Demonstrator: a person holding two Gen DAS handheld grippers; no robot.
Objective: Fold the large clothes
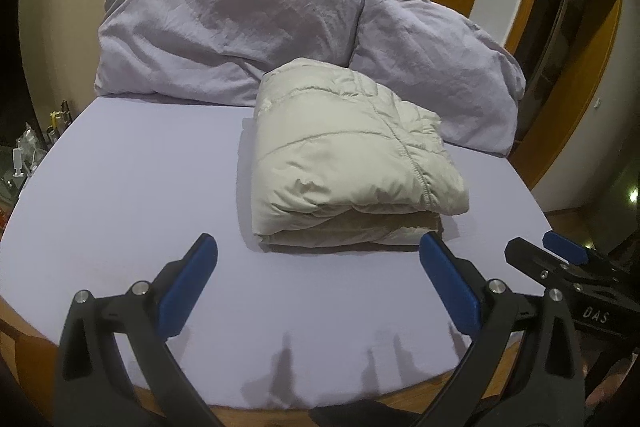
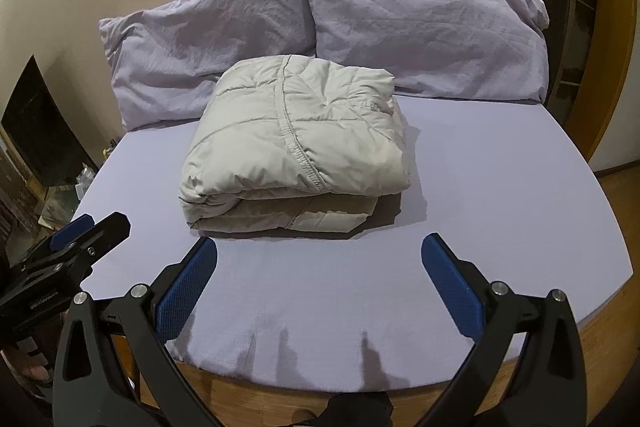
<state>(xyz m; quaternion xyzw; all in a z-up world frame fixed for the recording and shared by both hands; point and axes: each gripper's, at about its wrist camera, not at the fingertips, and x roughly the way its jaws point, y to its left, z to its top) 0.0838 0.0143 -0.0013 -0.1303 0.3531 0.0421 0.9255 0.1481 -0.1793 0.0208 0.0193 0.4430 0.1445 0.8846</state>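
Observation:
A cream quilted puffer jacket (image 1: 344,159) lies folded into a thick rectangular bundle on the lilac bed sheet (image 1: 132,187); it also shows in the right wrist view (image 2: 296,143). My left gripper (image 1: 318,247) is open and empty, held back from the bundle's near edge above the sheet. My right gripper (image 2: 320,251) is open and empty, also just short of the bundle's near edge. The right gripper shows at the right edge of the left wrist view (image 1: 560,259), and the left gripper shows at the left edge of the right wrist view (image 2: 76,239).
Two lilac pillows (image 1: 224,27) (image 1: 432,67) lean on the wall behind the jacket. The bed's wooden front edge (image 2: 520,379) lies below the grippers. A cluttered side area (image 1: 28,151) is to the left, a wooden door frame (image 1: 580,87) to the right.

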